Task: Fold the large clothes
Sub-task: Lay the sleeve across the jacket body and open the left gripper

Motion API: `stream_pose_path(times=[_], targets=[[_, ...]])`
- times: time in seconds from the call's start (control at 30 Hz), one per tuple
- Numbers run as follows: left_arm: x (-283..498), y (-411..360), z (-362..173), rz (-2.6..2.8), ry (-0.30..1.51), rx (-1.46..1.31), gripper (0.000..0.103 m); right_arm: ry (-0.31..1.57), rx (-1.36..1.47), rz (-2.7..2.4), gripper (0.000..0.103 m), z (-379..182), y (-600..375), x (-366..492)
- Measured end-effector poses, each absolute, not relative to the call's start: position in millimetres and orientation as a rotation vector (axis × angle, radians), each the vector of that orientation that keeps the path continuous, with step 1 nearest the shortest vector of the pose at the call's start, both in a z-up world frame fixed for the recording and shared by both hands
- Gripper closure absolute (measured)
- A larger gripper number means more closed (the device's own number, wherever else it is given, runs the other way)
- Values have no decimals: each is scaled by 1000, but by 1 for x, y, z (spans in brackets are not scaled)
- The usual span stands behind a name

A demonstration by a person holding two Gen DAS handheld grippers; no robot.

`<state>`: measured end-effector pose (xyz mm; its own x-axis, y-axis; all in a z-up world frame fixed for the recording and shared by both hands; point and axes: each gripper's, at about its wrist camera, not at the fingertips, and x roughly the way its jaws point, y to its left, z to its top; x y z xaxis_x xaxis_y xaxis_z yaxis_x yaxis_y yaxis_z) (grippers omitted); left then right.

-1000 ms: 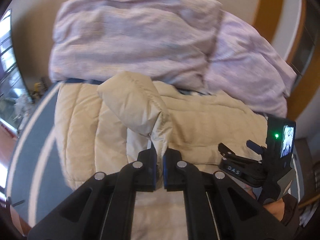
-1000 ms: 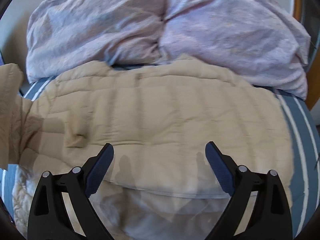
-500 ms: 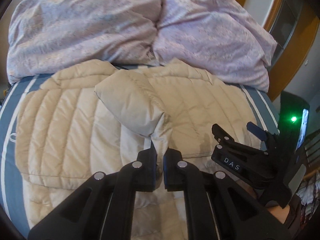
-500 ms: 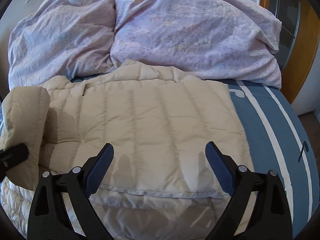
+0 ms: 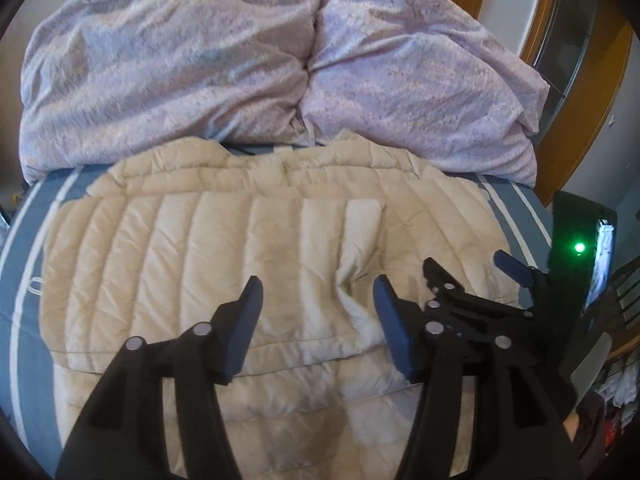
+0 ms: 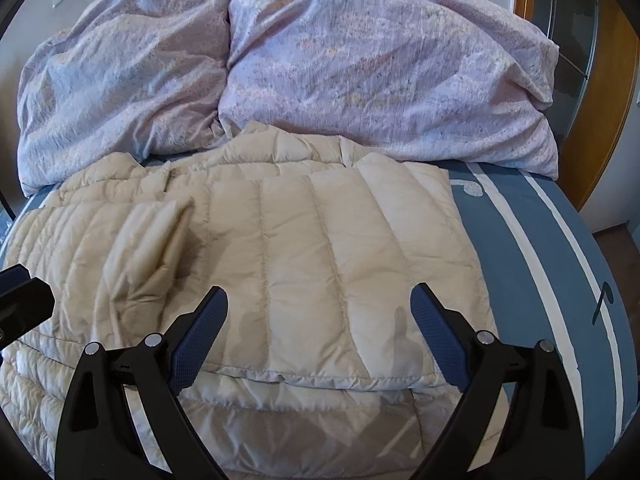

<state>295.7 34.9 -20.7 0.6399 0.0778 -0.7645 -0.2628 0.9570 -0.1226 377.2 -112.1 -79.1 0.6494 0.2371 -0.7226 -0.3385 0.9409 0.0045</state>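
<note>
The bed with the blue sheet and white stripes [image 6: 532, 240] takes most of the room that I can see. At its far end lies a big crumpled duvet in pale lilac fabric [image 5: 248, 64], heaped in two soft mounds that meet in a deep crease in the middle; its near edge touches the top of the garment.

In front of the duvet, on the sheet, lies the beige quilted down jacket [image 5: 208, 264], spread flat with its stitched channels running away from me. It is folded over on itself, so one padded layer rests on another, and the hem of the upper layer shows as a long seam near the grippers. In the right wrist view, the beige padded sleeve [image 6: 152, 240] lies across the left part of the jacket, bent and a little wrinkled, resting on the body panel.

The left gripper, black with dark blue pads [image 5: 316, 320], hangs just above the jacket. Its jaws are spread wide apart and nothing is between them; only the wrinkled fabric of the sleeve shows below. The right gripper of the same make [image 6: 318, 332] is just beside it, over the right half of the jacket near the hem. Its jaws are also wide apart and hold nothing. On its body a small green light [image 5: 579, 247] glows.
</note>
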Motion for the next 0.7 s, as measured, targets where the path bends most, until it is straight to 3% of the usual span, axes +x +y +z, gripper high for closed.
stream_pose_path(times=[0.2,0.47,0.7], targets=[[279,57,-21,280,848,-196,43,761,-123,393,22,-60,-102,364],[253,112,-36,415,866,-214,42,744,-28,534,56,-34,-81,349],[253,130,-49,442,892,-221,42,809,-96,611,66,-53,-36,347]])
